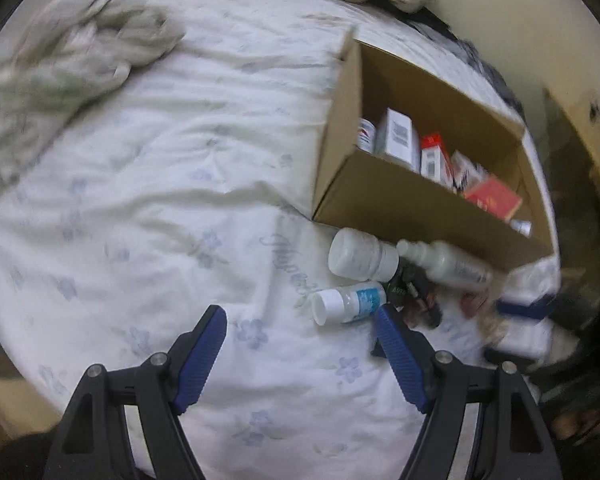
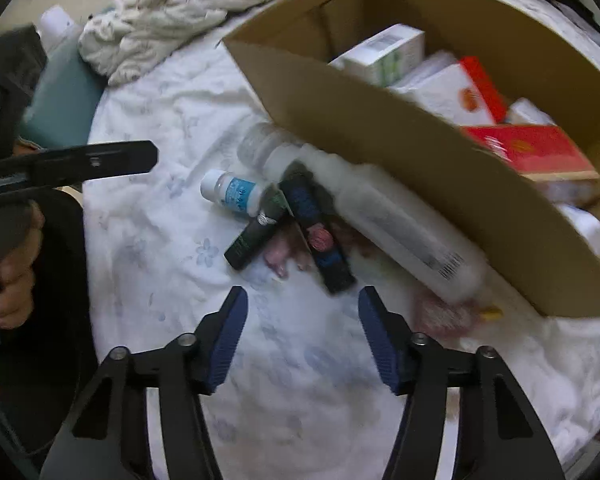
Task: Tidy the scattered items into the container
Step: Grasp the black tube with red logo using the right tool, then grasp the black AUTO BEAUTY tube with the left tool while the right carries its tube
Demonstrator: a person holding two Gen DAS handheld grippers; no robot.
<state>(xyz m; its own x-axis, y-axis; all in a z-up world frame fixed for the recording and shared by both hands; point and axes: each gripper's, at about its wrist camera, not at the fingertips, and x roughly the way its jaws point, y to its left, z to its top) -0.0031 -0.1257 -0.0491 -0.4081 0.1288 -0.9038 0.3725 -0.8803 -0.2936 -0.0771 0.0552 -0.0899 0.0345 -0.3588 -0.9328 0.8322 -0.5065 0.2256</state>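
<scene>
Hovering over the bed [image 2: 148,128], I have both sets of jaws spread wide and holding nothing: my right gripper [image 2: 303,306] points at the small heap of leftovers beside the cardboard box [image 2: 380,136], and my left gripper [image 1: 300,326] sits a little to the left of the same heap.

The box already carries several cartons. Outside it, pressed against its near wall, lie a long white bottle [image 2: 404,228], a squat white jar [image 1: 358,256], a small blue-label bottle [image 2: 234,192], a dark green tube [image 2: 256,232] and a dark box with a pink flower [image 2: 320,236].

I judge all of these light and rigid, but the round plastic ones look smooth and apt to roll or squirt out of a pinch, so I would take them across the middle of the body, not at the cap. The flat dark box should hold best by its long sides.

That dark box lies nearest, just ahead of my right jaws and almost centred between them. The blue-label bottle lies just ahead of my left gripper's right finger [image 1: 400,352].
</scene>
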